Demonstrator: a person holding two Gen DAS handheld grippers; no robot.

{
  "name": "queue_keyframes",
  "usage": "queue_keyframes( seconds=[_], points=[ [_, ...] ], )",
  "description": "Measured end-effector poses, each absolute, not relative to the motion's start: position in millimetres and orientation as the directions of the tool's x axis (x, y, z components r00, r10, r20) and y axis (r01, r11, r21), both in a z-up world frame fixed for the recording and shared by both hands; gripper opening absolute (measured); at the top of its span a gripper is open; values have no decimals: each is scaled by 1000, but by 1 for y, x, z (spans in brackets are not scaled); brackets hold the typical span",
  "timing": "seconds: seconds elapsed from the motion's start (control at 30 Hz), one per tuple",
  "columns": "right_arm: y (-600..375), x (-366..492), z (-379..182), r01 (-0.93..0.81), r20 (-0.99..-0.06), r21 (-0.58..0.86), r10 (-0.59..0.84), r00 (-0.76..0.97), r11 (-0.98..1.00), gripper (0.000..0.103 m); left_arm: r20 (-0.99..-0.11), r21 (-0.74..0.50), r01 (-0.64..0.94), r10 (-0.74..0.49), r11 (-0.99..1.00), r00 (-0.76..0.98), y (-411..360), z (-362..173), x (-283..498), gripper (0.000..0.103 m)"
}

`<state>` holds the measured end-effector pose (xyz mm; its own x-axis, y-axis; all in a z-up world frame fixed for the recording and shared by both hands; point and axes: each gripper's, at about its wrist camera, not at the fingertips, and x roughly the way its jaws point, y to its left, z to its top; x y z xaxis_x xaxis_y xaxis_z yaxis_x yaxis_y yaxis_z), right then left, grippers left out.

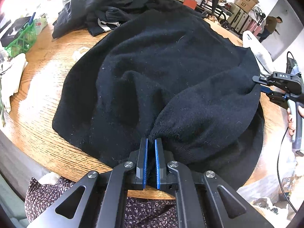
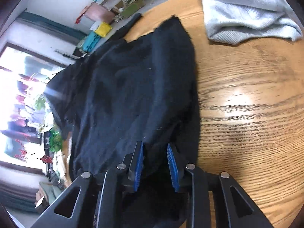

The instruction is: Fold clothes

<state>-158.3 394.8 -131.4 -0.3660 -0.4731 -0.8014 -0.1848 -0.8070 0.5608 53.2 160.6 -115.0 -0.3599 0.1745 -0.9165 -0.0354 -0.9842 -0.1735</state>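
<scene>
My left claw (image 1: 151,142) is pinched on a gathered fold of the black sweater (image 1: 161,79) at bottom centre of its view, pads pressed together with knit bunched between them. My right claw (image 2: 154,149) sits at the sweater's other edge, at bottom centre of its own view. Cloth lies between its blue pads, which stand partly apart, and I cannot tell whether they press on it. In the left view that claw (image 1: 255,81) shows at the right edge against the knit, my hand (image 1: 292,119) on its handle.

The sweater lies spread over a round oak table (image 1: 38,102), rumpled into ridges that run toward both claws. Under the near table edge is purple flowered cloth (image 1: 144,214).

A heap of dark clothes (image 1: 106,1) lies just behind the sweater at upper left, touching it. A pale grey sweater (image 2: 247,13) lies at upper right of the right view, near but apart. A green basket (image 1: 20,39) stands at the left edge, white cloth (image 1: 11,76) below it. Beyond, the room is cluttered: cardboard boxes (image 1: 245,0), a fan (image 1: 259,14), and a person (image 1: 269,27) by the far wall.
</scene>
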Motion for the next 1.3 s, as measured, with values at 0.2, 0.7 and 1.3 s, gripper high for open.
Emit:
queue_keyframes(
  seconds=[0.2,0.7,1.3],
  points=[
    [396,-160,-139,-195,-772,599,-496,-397,-776,20,-911,-220,-9,209,-975,-356,155,-113,52,7],
    [391,-134,-148,-115,-771,569,-479,-419,-814,35,-893,-418,59,398,-906,-209,94,-69,37,60],
    [360,-101,-147,-168,-800,481,-352,-487,-861,44,-854,-416,-443,508,-794,-109,425,-84,-185,64]
  ],
)
